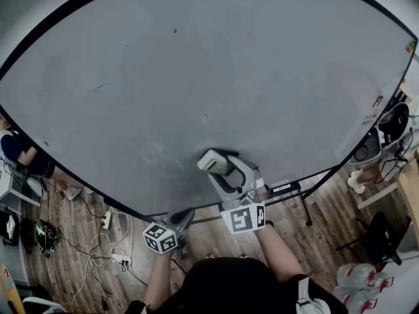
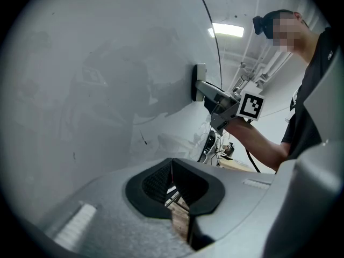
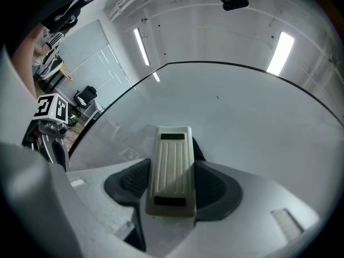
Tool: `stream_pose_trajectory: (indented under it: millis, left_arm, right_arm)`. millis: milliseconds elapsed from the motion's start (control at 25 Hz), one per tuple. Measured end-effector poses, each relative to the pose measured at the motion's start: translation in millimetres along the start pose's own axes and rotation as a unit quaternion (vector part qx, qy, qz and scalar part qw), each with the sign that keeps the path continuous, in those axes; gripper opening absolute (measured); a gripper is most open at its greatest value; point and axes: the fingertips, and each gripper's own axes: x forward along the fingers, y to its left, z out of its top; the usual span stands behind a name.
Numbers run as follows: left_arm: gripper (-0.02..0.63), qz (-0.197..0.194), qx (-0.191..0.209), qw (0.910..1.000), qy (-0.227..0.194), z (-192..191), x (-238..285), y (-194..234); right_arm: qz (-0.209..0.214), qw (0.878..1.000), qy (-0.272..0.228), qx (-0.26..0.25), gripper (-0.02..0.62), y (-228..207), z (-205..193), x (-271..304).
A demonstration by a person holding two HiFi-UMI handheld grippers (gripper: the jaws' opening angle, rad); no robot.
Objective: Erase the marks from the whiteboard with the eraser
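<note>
Glossy smooth whiteboard, ribbed plastic eraser, wood-look floor

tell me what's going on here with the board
A person is at a whiteboard with a gripper in each hand. The right gripper is shut on the eraser, pressed flat against the board near its lower edge. The left gripper is shut and empty, held low by that edge. Only faint smudges and specks show on the board.

Grey right tool, marker cube, black shirt
</note>
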Motion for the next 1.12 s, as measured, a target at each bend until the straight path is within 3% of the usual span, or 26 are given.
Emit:
stream_pose_trajectory:
  millis: [680, 1120]
  left_arm:
    - [0.012, 0.017, -0.001, 0.9998, -0.006, -5, -13, -12]
    - [0.012, 0.001, 0.009, 1.0000, -0.003, -10, 12, -50]
  right_arm:
    - [0.078, 0.997, 0.002, 0.022, 0.256, 45, -6, -4]
    - [0.111, 0.985, 0.008, 0.134, 0.256, 27, -57, -54]
